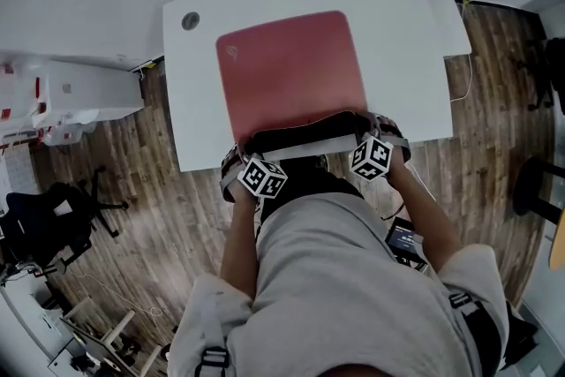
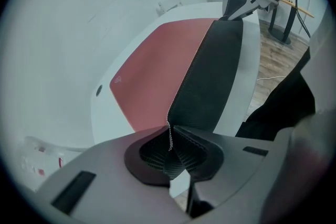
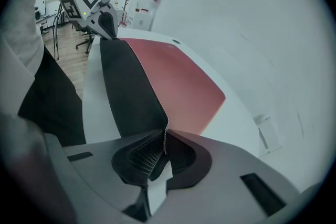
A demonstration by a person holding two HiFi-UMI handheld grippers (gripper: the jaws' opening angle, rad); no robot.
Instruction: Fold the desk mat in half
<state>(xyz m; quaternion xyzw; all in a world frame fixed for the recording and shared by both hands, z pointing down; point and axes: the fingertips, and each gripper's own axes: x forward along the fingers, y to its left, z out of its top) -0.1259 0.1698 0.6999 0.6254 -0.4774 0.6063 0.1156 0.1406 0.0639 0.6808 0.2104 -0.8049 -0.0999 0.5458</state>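
Head view: left gripper point(image 1: 245, 146) and right gripper point(image 1: 372, 126), side by side, fingers point(image 2: 94, 165) clamped on desk mat point(image 1: 291, 71) corners.

No legible text; only an unreadable logo point(image 1: 232, 51) on the desk mat point(image 1: 291, 71)

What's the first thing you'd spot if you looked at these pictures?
The big red mat on the white desk jumps out first. Its near edge is lifted off the desk, so you see its black underside. The left claw and the right claw each pinch one near corner of it, just in front of the person.
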